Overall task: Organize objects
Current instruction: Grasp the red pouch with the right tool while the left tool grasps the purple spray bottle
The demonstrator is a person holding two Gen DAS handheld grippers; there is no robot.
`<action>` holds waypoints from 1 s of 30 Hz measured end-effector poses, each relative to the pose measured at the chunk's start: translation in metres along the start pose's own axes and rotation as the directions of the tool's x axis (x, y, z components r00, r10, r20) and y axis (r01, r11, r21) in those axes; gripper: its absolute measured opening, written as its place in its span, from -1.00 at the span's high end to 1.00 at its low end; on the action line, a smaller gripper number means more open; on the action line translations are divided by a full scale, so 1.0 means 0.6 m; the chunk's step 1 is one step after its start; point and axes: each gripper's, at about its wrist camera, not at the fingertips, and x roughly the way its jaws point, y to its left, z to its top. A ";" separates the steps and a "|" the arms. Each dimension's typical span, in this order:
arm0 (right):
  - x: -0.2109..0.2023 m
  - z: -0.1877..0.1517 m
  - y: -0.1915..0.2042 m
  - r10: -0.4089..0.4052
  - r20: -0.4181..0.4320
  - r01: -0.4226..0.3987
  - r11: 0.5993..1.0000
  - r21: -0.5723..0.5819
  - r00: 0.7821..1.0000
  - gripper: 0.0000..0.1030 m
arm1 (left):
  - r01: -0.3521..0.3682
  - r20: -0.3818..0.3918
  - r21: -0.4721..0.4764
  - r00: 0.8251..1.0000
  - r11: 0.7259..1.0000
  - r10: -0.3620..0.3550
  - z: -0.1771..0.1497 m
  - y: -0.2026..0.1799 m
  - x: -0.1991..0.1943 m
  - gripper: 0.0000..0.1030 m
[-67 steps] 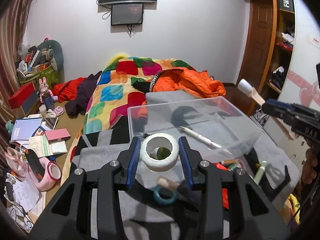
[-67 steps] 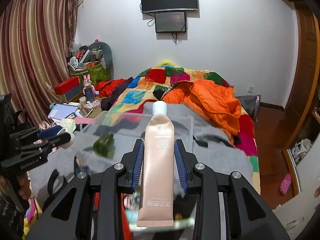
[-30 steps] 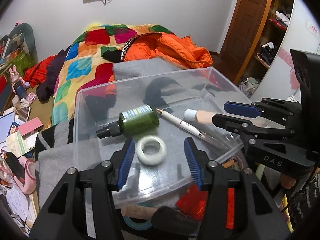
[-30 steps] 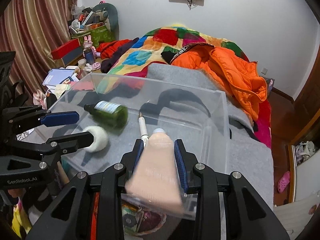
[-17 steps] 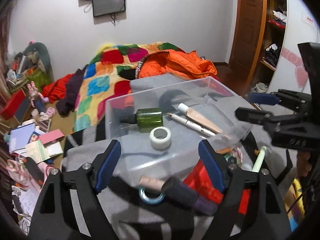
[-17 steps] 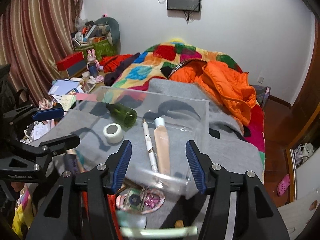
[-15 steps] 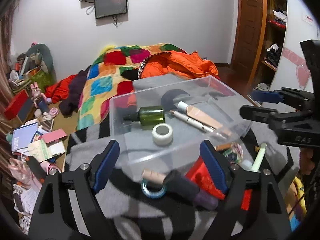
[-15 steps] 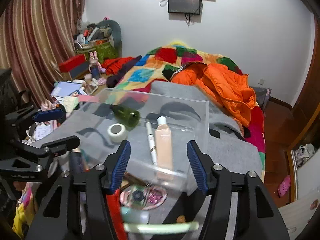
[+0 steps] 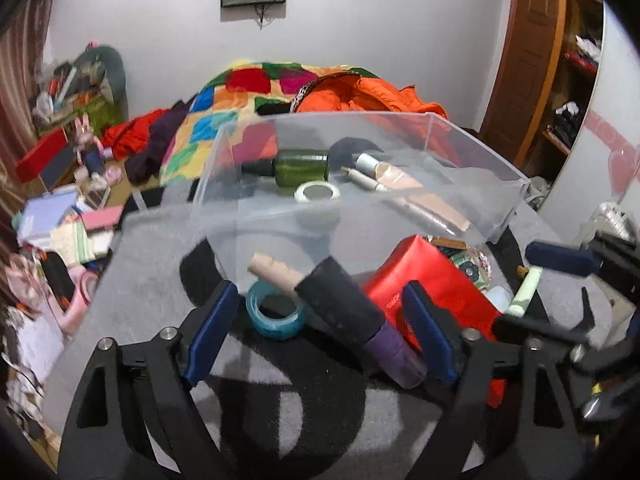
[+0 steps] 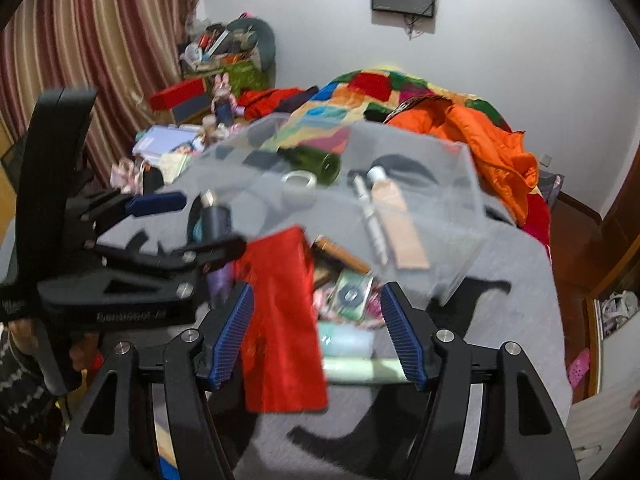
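Observation:
A clear plastic bin (image 9: 500, 184) (image 10: 460, 216) on a grey blanket holds a green bottle (image 9: 300, 168), a white tape roll (image 9: 317, 192), a white pen (image 9: 366, 180) and a beige tube (image 10: 400, 224). My left gripper (image 9: 320, 328) is open and empty, low over a black-and-purple bottle (image 9: 360, 320) and a blue tape ring (image 9: 276, 312). My right gripper (image 10: 316, 332) is open and empty over a red pouch (image 10: 280, 320) and a pale green tube (image 10: 360, 370). The left gripper also shows in the right wrist view (image 10: 160, 220).
In front of the bin lie a round patterned item (image 10: 352, 294), a brown stick (image 10: 340, 256) and a beige stick (image 9: 276, 274). A bed with a colourful quilt (image 9: 248, 96) and an orange jacket (image 10: 492, 148) lies behind. Clutter covers the floor at left (image 9: 60, 220).
Both grippers let go of their items in the bin, opened wide and pulled back and down toward the loose objects in front of the bin.

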 end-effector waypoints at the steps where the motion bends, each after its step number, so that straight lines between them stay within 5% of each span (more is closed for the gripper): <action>1: 0.003 -0.004 0.004 0.001 -0.006 -0.001 1.000 -0.007 1.000 -0.20 | 0.025 -0.015 -0.024 1.000 0.999 -0.026 -0.005 0.008 0.003 -0.29; 4: 0.021 -0.012 0.019 0.016 -0.041 -0.017 1.000 -0.025 0.999 -0.21 | 0.071 -0.037 -0.076 0.997 0.995 -0.074 -0.015 0.030 0.004 0.05; 16: 0.076 -0.016 0.043 -0.012 -0.082 0.007 0.998 -0.062 0.997 -0.20 | 0.108 0.007 -0.116 0.994 0.987 -0.108 -0.053 0.063 -0.054 0.07; 19: 0.076 -0.017 0.044 -0.009 -0.079 0.005 0.999 -0.049 0.997 -0.01 | 0.108 0.028 -0.101 0.994 0.989 -0.106 -0.052 0.056 -0.069 0.20; 30: 0.028 -0.012 0.043 0.002 -0.004 -0.002 1.000 -0.023 1.000 0.02 | 0.143 0.066 -0.080 0.988 0.987 -0.138 -0.039 0.048 -0.094 0.37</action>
